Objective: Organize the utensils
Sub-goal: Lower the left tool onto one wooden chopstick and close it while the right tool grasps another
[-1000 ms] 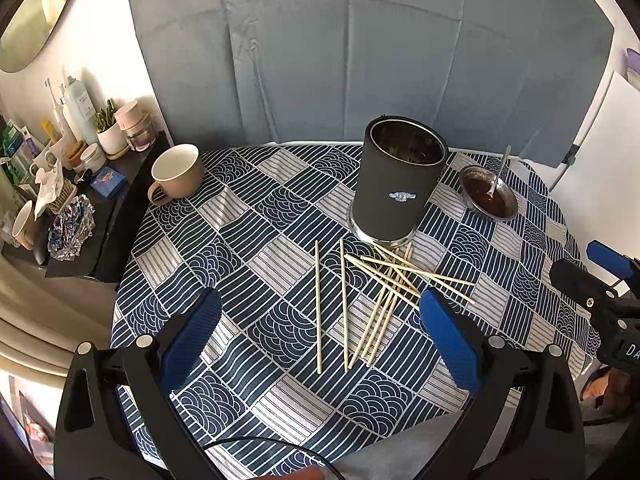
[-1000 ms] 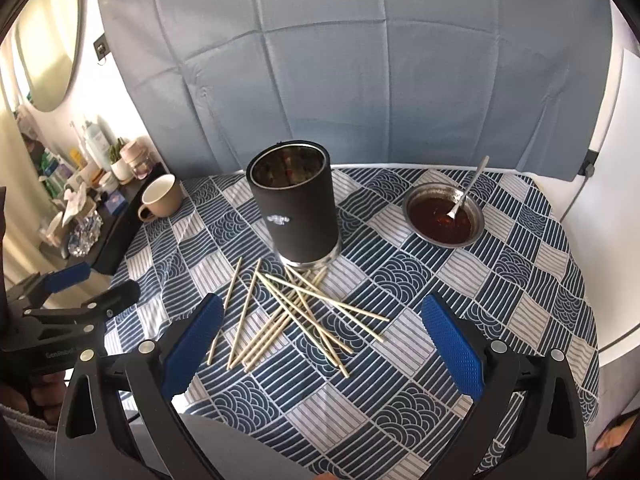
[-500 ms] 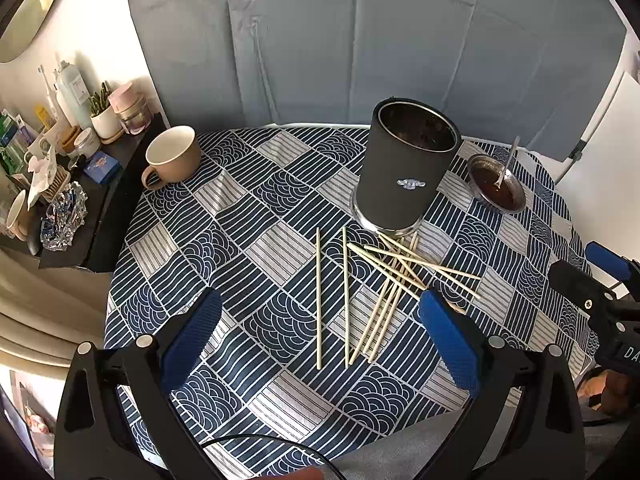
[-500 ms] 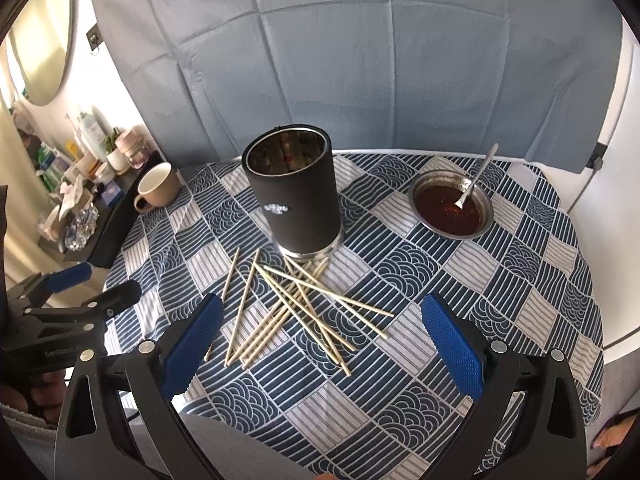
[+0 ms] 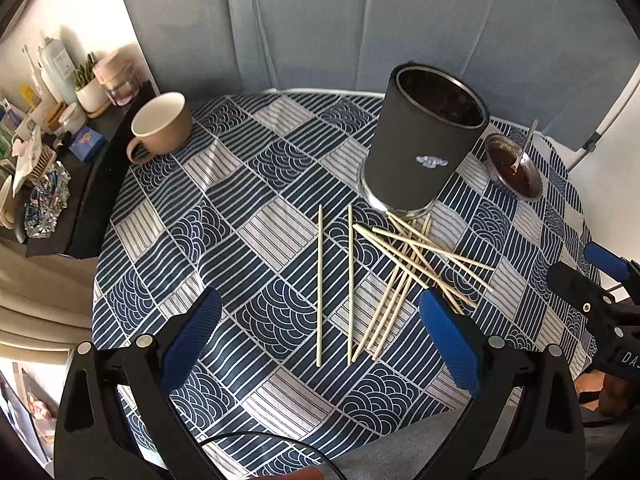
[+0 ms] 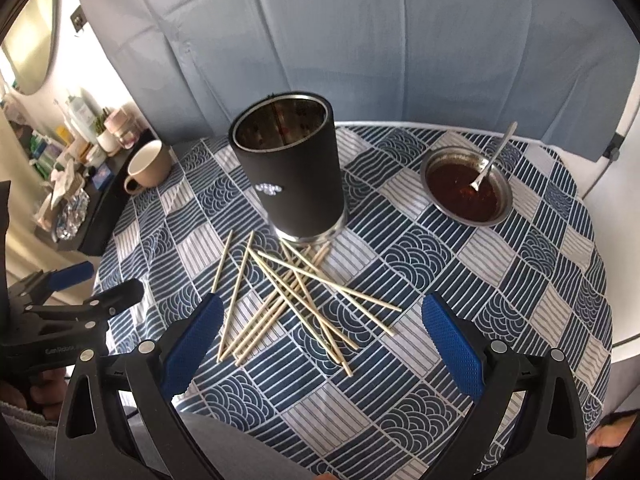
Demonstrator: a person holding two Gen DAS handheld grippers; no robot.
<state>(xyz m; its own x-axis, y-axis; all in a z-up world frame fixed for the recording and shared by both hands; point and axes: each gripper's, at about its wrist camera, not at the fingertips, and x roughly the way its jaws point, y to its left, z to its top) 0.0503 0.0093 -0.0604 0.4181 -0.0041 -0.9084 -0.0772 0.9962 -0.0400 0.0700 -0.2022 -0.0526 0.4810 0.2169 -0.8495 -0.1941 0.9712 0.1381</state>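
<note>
Both cameras have advanced toward the table. Left gripper [image 5: 320,334]: jaws wide apart, empty, above the two leftmost wooden sticks [image 5: 334,284]. Remaining sticks lie scattered against the black canister [image 6: 290,182]. Right gripper [image 6: 320,334]: jaws wide apart, empty.

The left tongs [image 5: 320,338] are black plastic frames, each arm ending in a blue pad with a fine dimpled texture. Round silver screw heads sit at the pivots, and triangular cut-outs lighten the arms. A thin black cable curves below them. The right tongs [image 6: 318,340] are built alike: black arms, blue textured pads [image 6: 452,346], silver screws. Seen from the side in the other camera, each tool shows a long black finger, a blue-capped finger behind it and small white lettering on its body. Grey fabric shows beneath the tools.
</note>
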